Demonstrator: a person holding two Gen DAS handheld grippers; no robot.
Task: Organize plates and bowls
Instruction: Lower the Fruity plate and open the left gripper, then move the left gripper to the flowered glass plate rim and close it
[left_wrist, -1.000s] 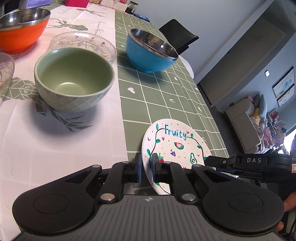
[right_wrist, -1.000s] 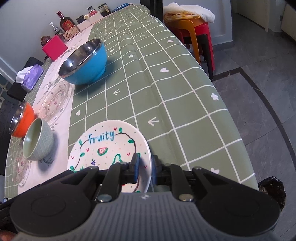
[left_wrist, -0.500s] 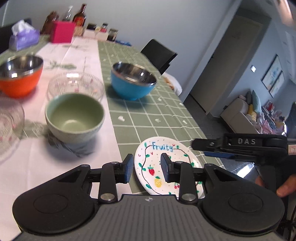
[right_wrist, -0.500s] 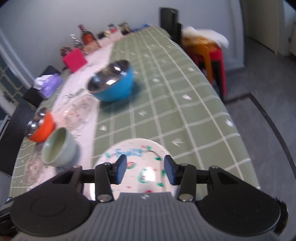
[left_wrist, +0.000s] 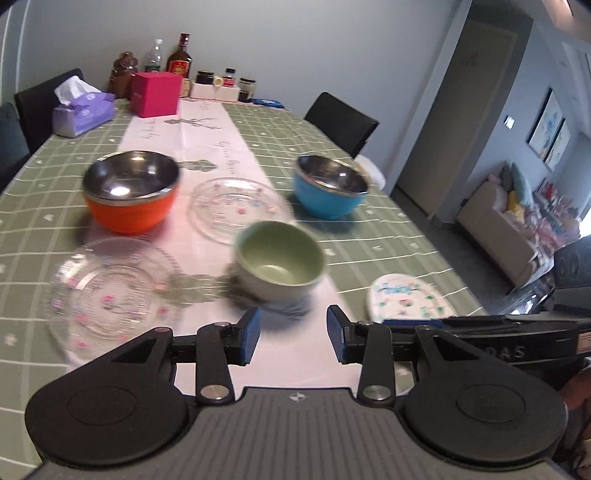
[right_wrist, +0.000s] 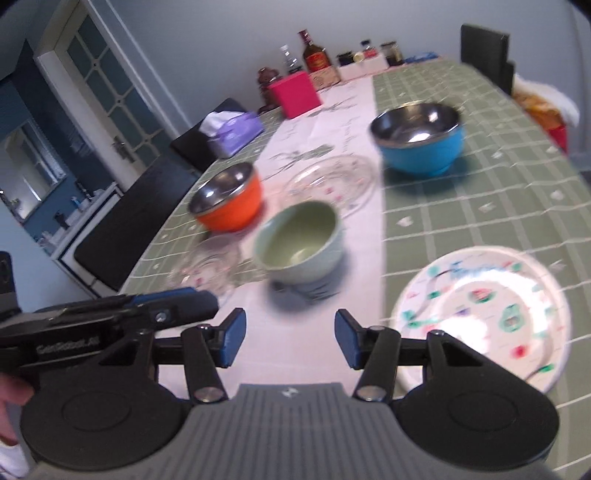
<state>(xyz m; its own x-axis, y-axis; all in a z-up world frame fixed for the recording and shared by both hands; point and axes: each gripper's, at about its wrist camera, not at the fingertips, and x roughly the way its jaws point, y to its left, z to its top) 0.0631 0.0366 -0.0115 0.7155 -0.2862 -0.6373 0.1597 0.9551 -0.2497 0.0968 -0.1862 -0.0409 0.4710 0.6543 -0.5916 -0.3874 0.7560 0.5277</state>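
A white "Fruity" plate (right_wrist: 484, 314) lies on the green tablecloth at the near right; it also shows in the left wrist view (left_wrist: 406, 301). A green ceramic bowl (left_wrist: 280, 258) (right_wrist: 299, 245) stands on the white runner. Behind it are an orange bowl (left_wrist: 131, 190) (right_wrist: 229, 201), a blue bowl (left_wrist: 330, 186) (right_wrist: 419, 138) and two clear glass plates (left_wrist: 236, 206) (left_wrist: 110, 291). My left gripper (left_wrist: 293, 334) is open and empty, just short of the green bowl. My right gripper (right_wrist: 288, 339) is open and empty, left of the white plate.
A pink box (left_wrist: 155, 94), a tissue box (left_wrist: 83, 110), bottles and jars (left_wrist: 179, 61) stand at the table's far end. Black chairs (left_wrist: 341, 123) (right_wrist: 136, 214) stand at both sides. The table's right edge (left_wrist: 443, 258) drops to the floor.
Both grippers let go of the white plate, opened wide, and pulled back and up. Both views now swing left toward the green bowl; the plate lies flat on the table.
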